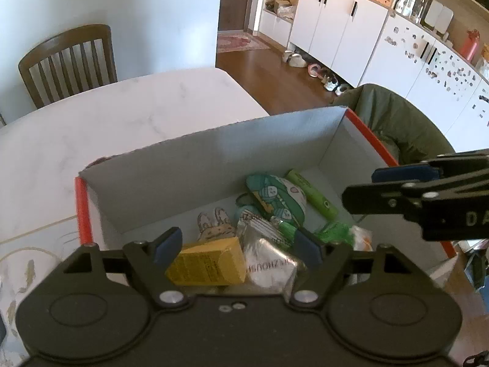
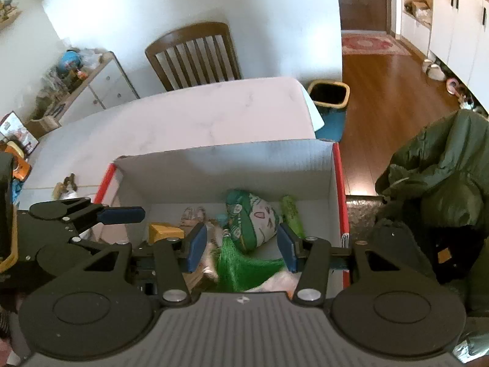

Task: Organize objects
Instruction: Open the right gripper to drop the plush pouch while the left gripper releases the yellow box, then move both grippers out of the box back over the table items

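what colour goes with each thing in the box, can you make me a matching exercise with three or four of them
Things:
1. small carton
2. foil packet
3. tube by the right wall
4. box rim

Colours:
A. silver
B. red
C. yellow
D. light green

Pairs: 1-C, 2-A, 3-D, 4-B

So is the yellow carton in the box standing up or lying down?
Lying down: the yellow carton rests on its side in the box, beside the silver packet.
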{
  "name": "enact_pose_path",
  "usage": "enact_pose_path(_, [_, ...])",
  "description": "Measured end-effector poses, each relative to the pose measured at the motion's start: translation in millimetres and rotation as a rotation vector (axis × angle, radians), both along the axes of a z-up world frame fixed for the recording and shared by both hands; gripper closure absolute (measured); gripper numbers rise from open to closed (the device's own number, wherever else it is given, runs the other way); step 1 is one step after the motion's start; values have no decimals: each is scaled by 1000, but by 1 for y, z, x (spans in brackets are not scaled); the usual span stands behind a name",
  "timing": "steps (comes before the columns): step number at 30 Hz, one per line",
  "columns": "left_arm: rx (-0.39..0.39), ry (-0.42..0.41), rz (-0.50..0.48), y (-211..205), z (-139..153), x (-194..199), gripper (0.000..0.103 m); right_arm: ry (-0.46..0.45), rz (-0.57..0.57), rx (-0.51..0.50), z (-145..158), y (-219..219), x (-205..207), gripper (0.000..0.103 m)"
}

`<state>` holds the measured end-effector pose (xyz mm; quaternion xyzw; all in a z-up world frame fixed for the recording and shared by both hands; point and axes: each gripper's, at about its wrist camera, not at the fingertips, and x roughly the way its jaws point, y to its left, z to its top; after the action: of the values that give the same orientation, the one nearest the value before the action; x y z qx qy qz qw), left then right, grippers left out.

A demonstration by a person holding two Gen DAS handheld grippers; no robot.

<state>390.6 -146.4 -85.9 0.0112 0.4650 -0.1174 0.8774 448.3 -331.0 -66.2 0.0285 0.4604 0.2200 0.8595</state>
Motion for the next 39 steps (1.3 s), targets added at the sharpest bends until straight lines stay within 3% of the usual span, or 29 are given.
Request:
enact_pose_path(13, [-32, -79, 21, 22, 41, -38, 21, -88, 55, 33, 30, 8, -46, 53])
enact_pose_path(20, [-55, -134, 53, 42, 61, -62, 20, -136, 76, 55, 46, 18, -72, 47])
enact_pose_path(23, [-52, -164, 63, 54, 71, -74, 16, -154, 88, 63, 53, 27, -83, 39])
enact_pose_path(35, [-37, -242, 137, 137, 92, -124, 1, -208, 137, 80, 76, 98, -126, 20])
enact_pose_path(39, [-44, -249, 157, 174, 94, -136, 1, -214, 147, 81, 78, 131, -137, 20])
